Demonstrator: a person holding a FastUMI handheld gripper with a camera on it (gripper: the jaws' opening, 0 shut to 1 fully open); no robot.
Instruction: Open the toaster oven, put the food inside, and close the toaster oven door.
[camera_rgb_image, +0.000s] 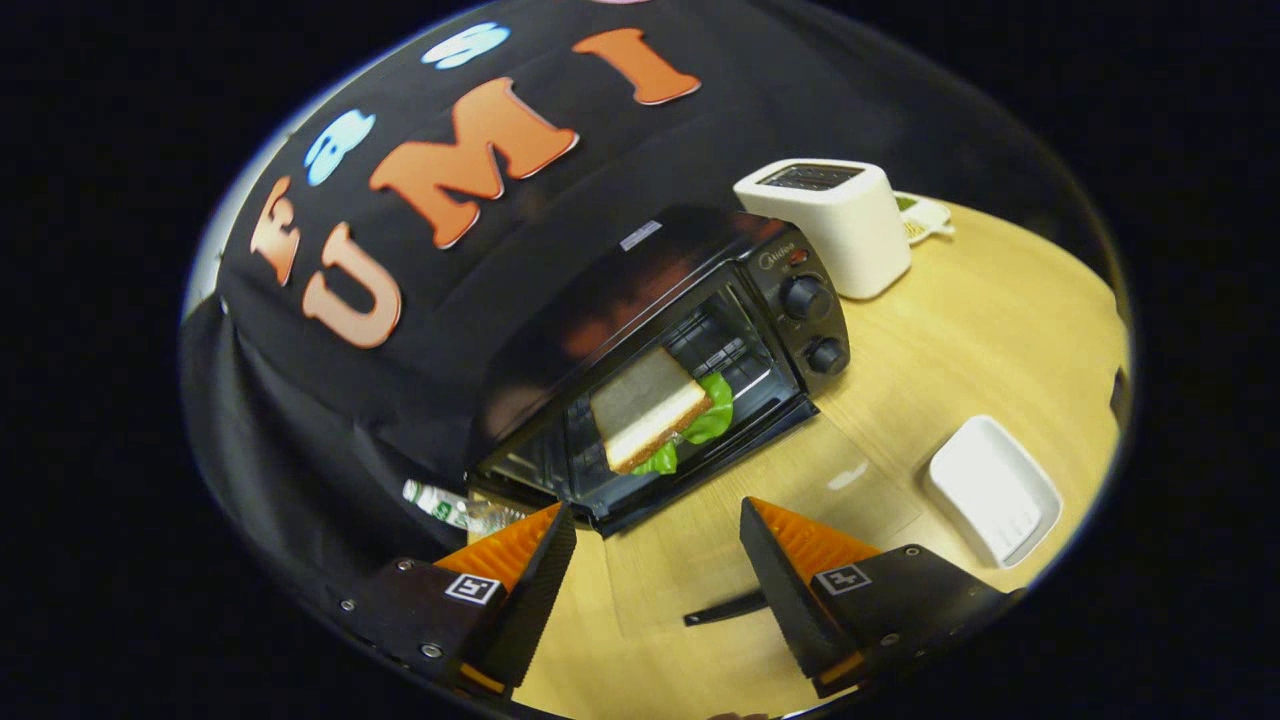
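Even, moderately bright overhead light. Wooden table (960, 330) well lit; glare patch on the glass door (800, 480) just ahead of the fingers. Toaster oven (660, 350) top reflects orange blur. Strong fisheye bending and tilt; the spread-apart fingers (790, 570) look slightly soft.

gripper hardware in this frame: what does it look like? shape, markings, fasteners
The gripper has two wedge-shaped jaws that taper toward the tips, with ribbed inner faces. Each sits on a dark, angular mounting block with visible screw heads. Each block carries a small square black-and-white fiducial tag near the jaw base. No cables are visible. The jaws stand open.
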